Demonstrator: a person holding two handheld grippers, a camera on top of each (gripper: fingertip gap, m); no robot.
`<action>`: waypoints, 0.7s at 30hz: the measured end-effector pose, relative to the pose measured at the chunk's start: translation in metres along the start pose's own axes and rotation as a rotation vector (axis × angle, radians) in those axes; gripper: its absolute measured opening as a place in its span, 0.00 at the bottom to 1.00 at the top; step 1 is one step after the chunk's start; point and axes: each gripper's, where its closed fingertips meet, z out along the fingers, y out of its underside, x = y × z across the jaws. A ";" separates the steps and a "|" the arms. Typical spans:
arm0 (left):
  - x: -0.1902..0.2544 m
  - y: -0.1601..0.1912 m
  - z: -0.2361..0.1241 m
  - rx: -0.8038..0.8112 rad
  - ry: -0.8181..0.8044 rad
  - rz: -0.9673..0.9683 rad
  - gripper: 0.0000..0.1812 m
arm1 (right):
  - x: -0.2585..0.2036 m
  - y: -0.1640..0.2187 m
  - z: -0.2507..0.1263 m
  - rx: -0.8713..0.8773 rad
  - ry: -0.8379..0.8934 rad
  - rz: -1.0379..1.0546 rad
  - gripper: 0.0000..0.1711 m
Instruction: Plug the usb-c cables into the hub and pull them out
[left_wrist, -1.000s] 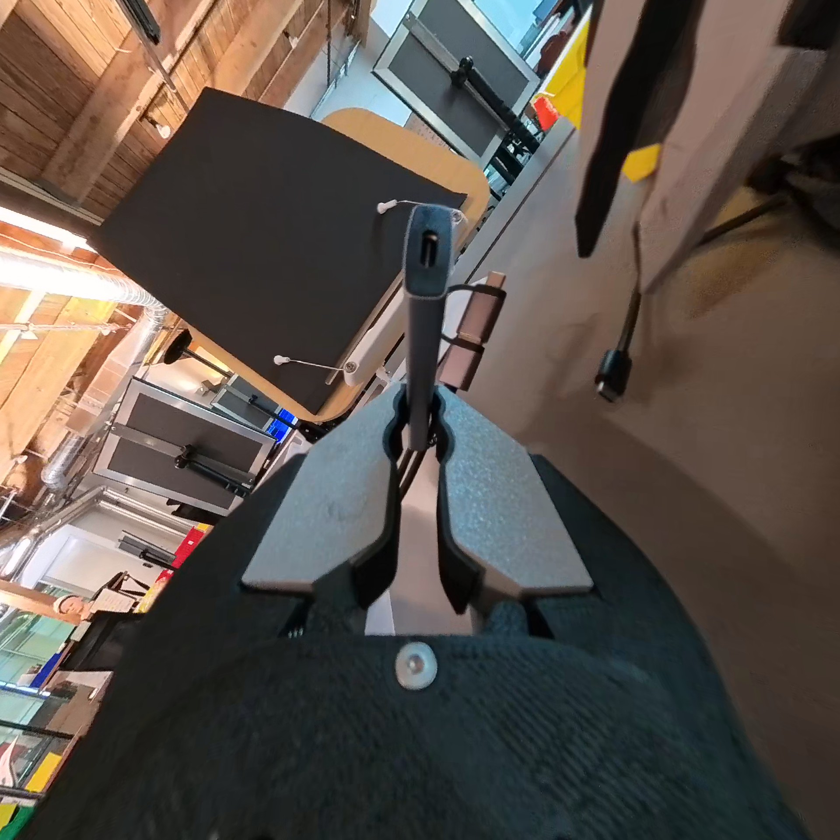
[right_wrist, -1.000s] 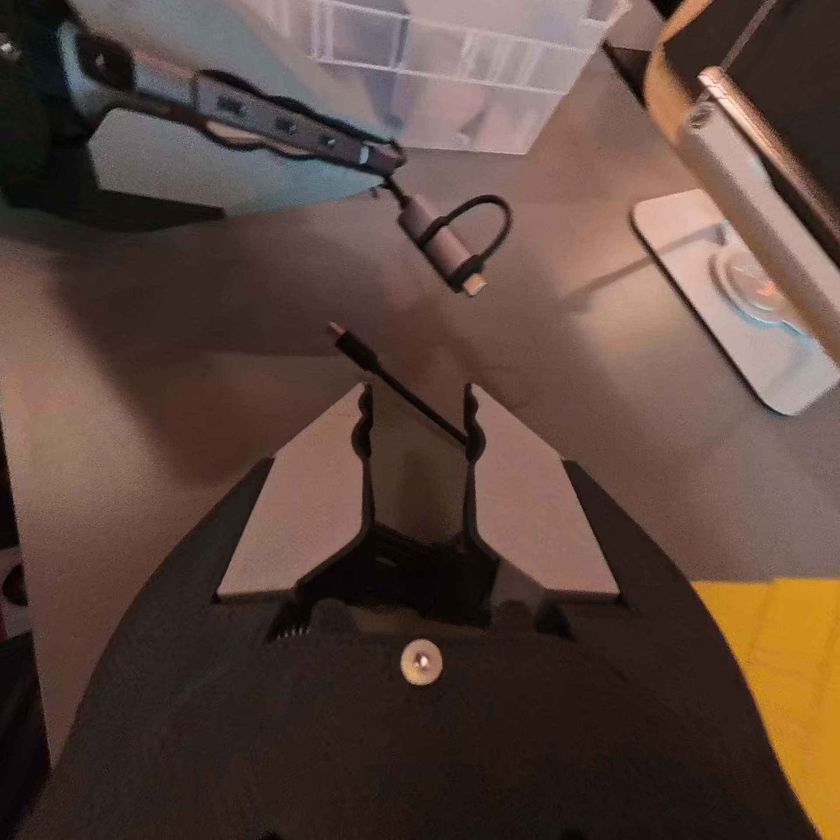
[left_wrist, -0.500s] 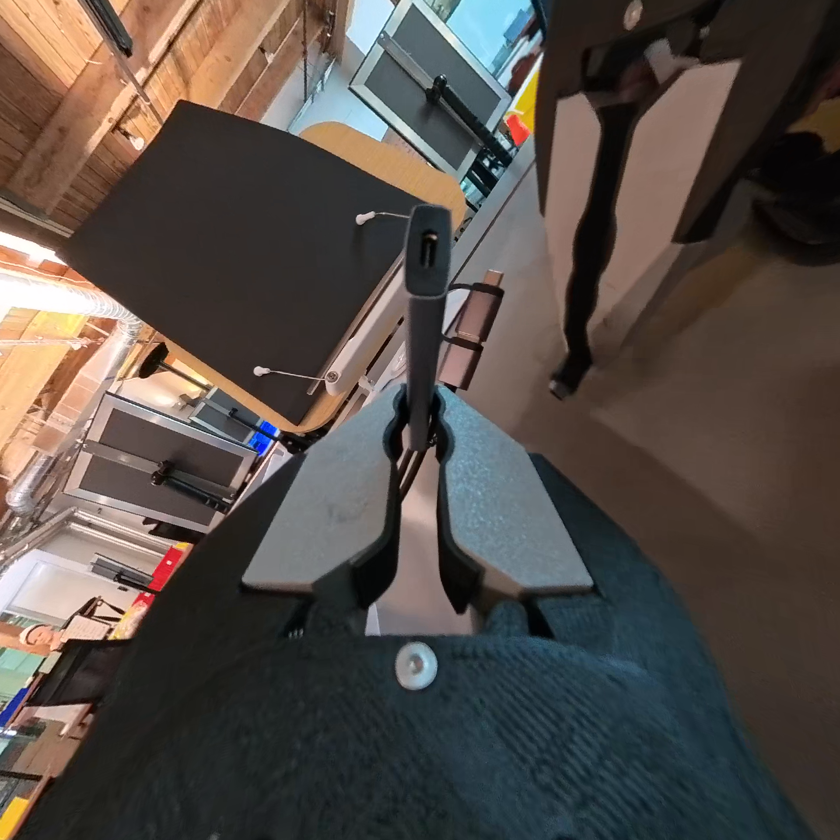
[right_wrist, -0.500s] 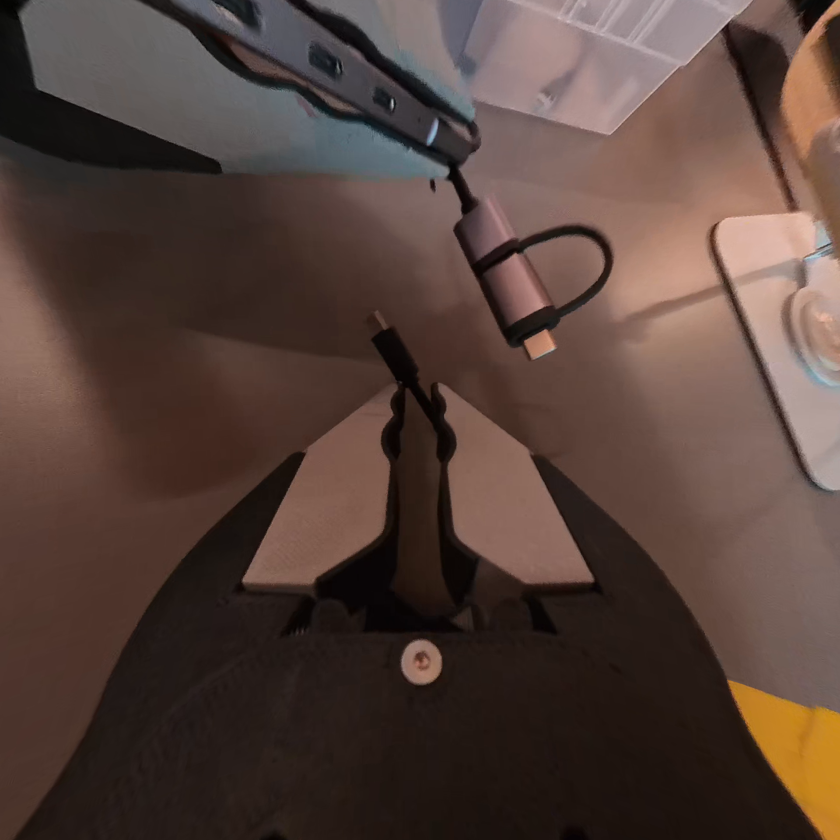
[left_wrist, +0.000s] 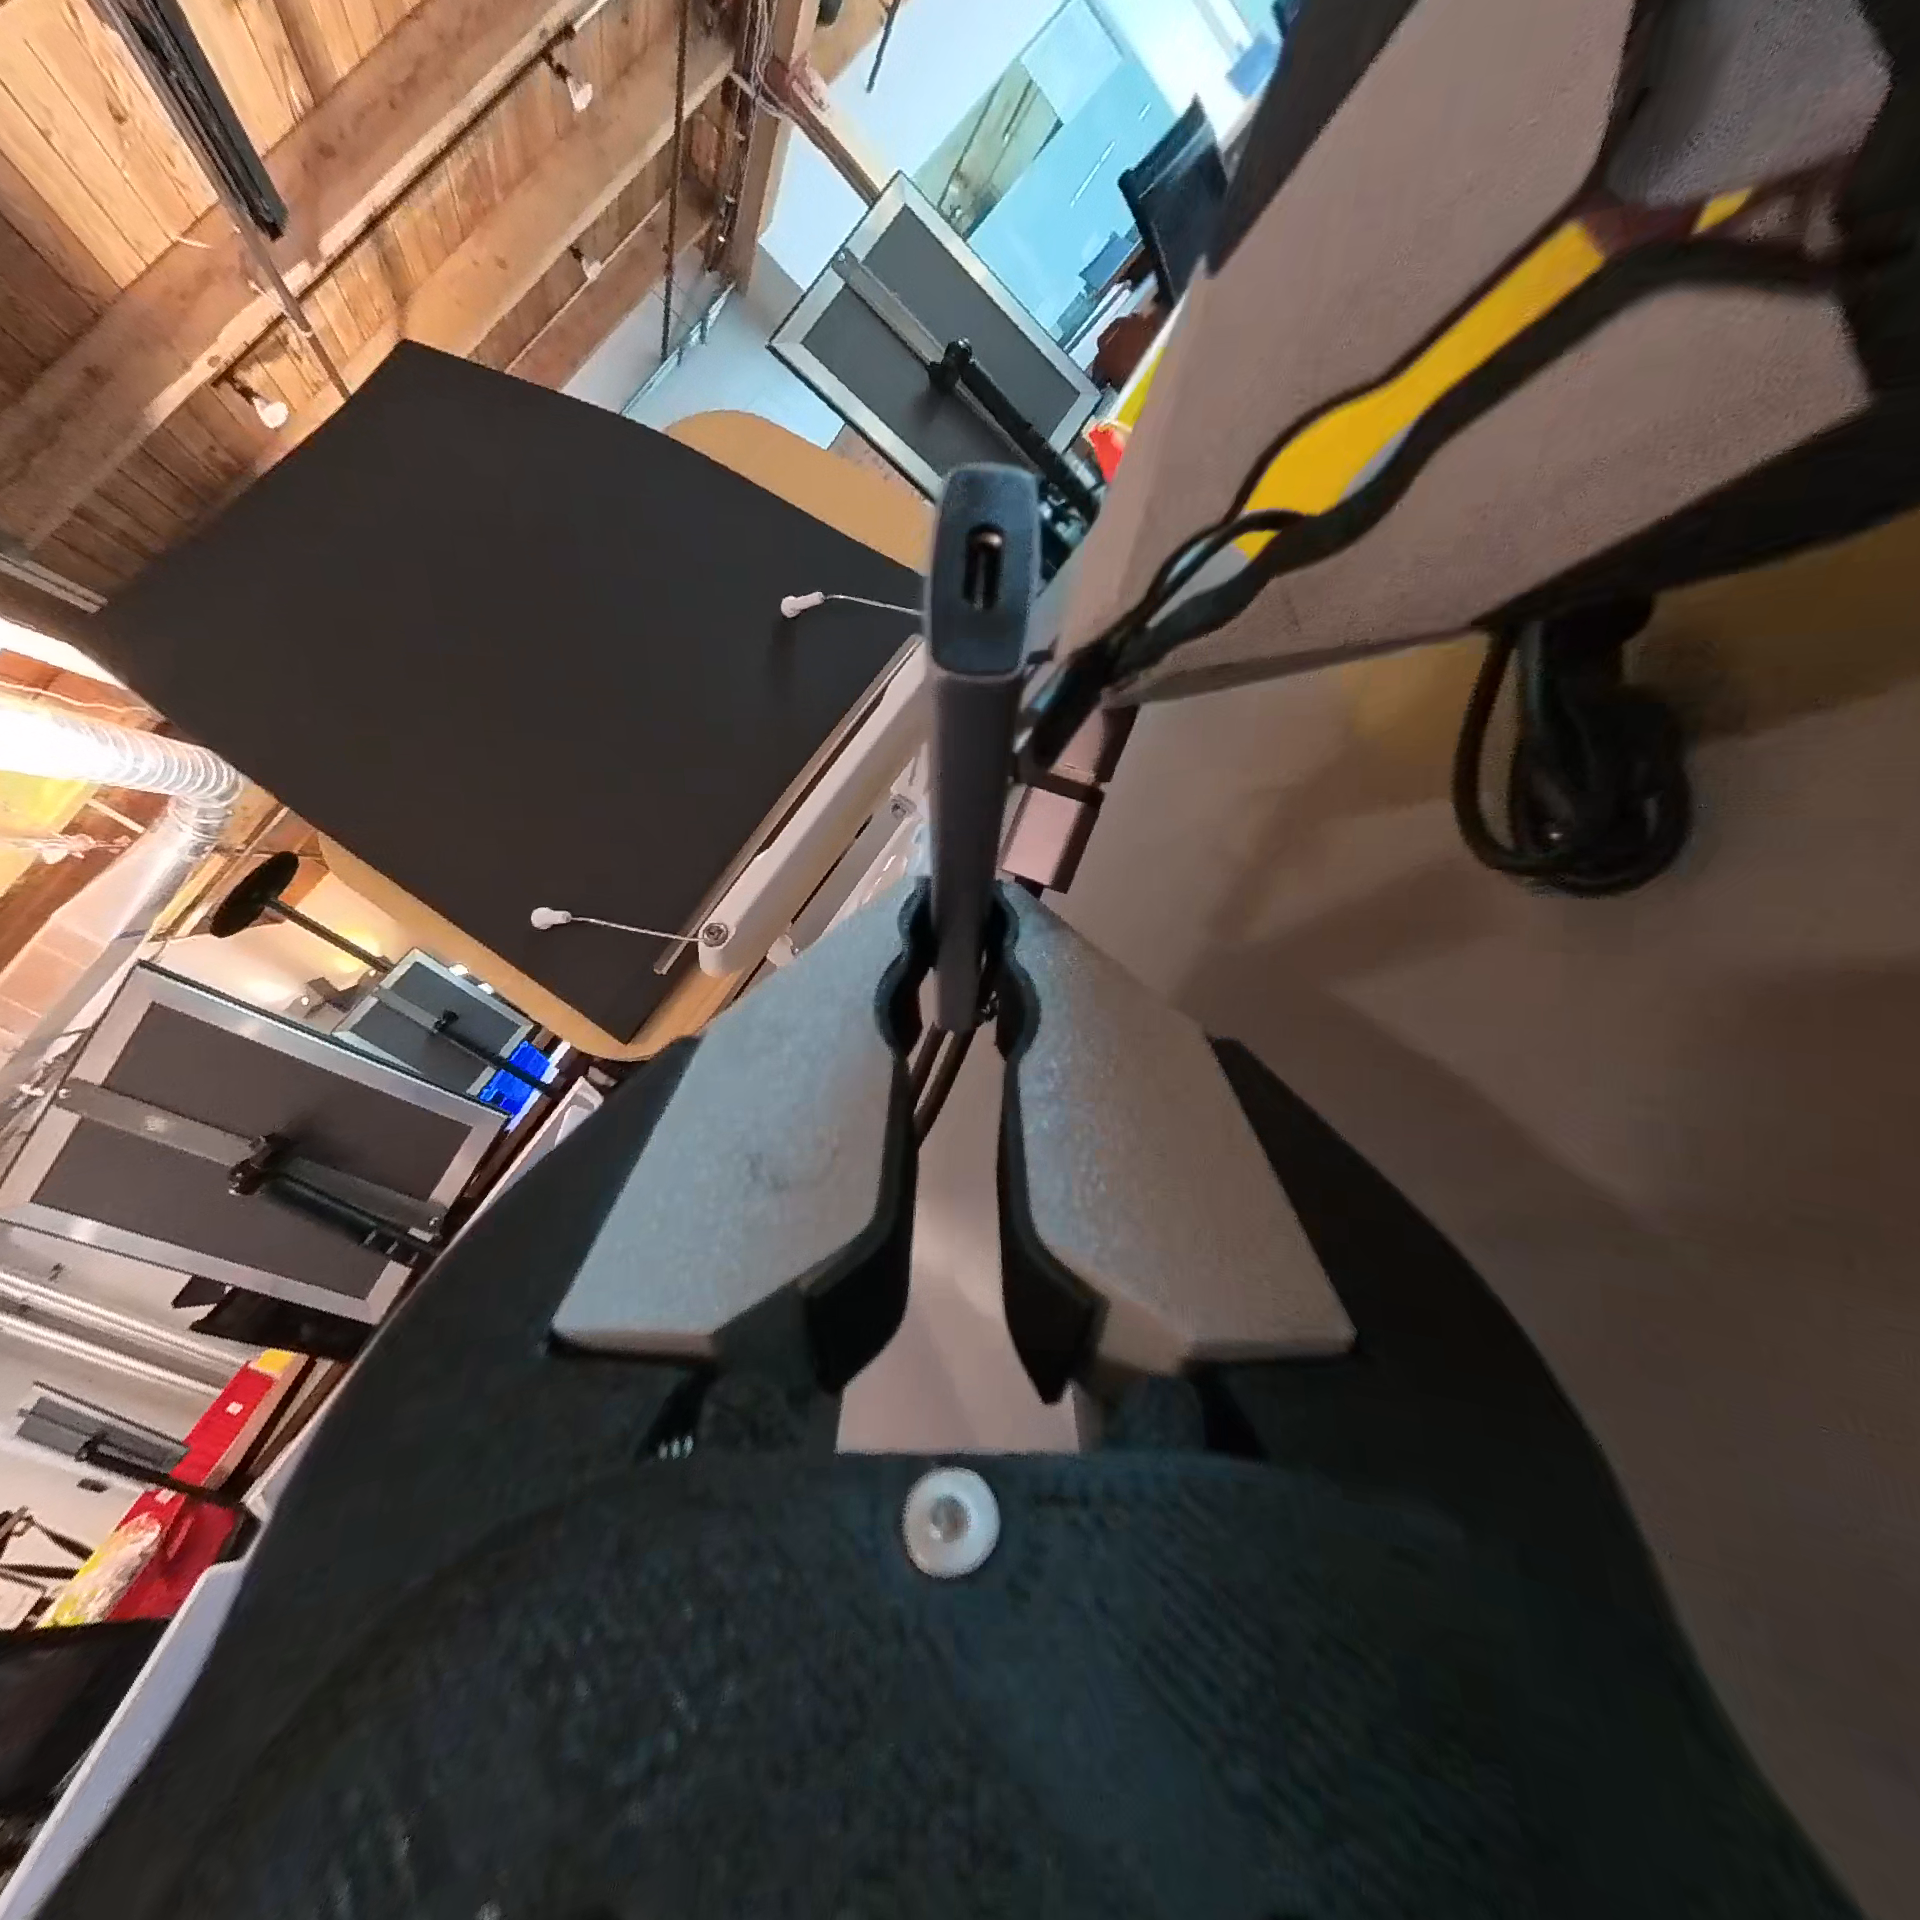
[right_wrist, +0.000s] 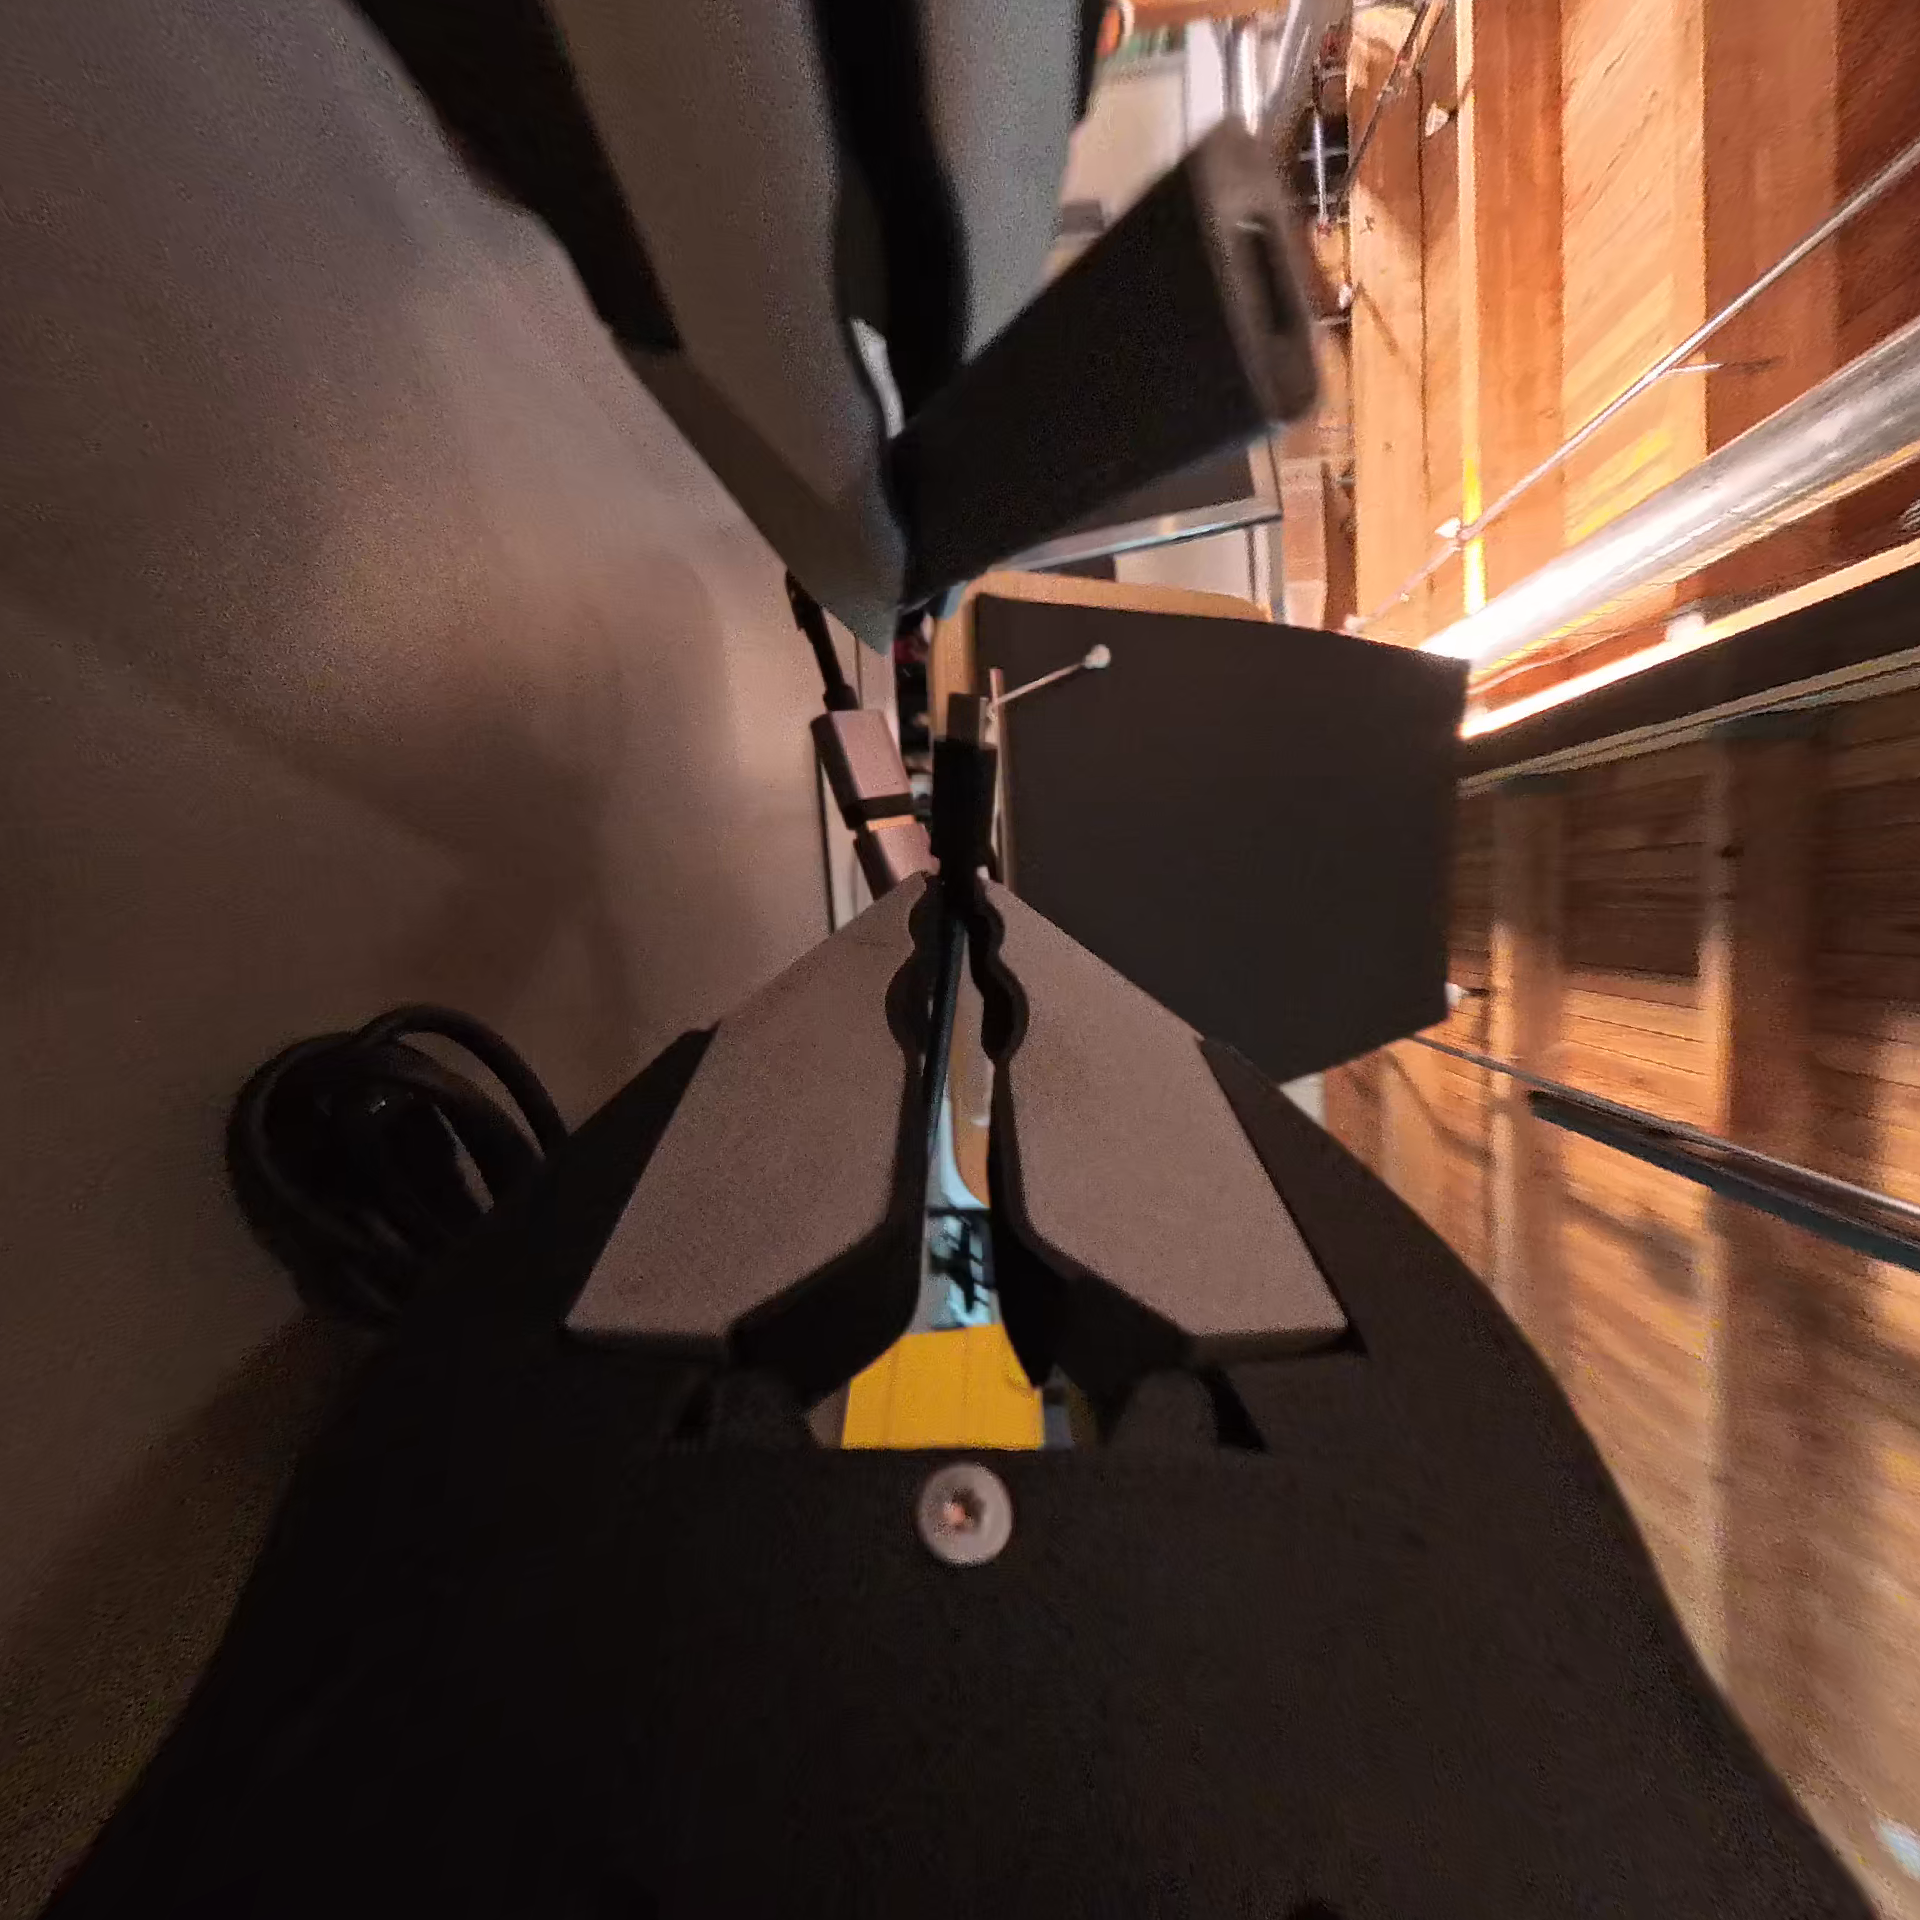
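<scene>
My left gripper (left_wrist: 958, 940) is shut on the dark grey hub (left_wrist: 971, 727), which stands up from the fingertips with an empty USB-C port on its end face. The hub's own short lead and metal adapter plug (left_wrist: 1060, 821) hang just right of it. My right gripper (right_wrist: 958, 914) is shut on a black USB-C cable (right_wrist: 961, 790), its plug pointing forward past the fingertips. In the right wrist view the hub (right_wrist: 1122, 374) shows blurred above, with the left gripper holding it. The right gripper (left_wrist: 1507, 343) with the cable trailing over it fills the upper right of the left wrist view.
A coil of black cable (left_wrist: 1569, 769) lies on the grey table (left_wrist: 1558, 1143); it also shows in the right wrist view (right_wrist: 384, 1153). A black panel on a white stand (left_wrist: 468, 665) stands beyond the hub. Wooden walls and a metal duct are behind.
My right gripper shut on the cable, lifted it and swung round level with the hub, much closer to the left gripper. The left gripper kept its hold on the hub.
</scene>
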 end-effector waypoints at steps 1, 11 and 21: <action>0.001 0.000 0.000 0.003 0.007 -0.002 0.04 | -0.001 0.002 0.002 -0.034 0.016 -0.038 0.01; 0.009 -0.008 -0.002 0.042 0.046 0.018 0.04 | 0.003 -0.009 -0.001 -0.093 0.097 -0.163 0.01; 0.009 -0.010 -0.002 0.040 0.039 0.014 0.04 | 0.007 -0.019 -0.007 -0.088 0.127 -0.239 0.01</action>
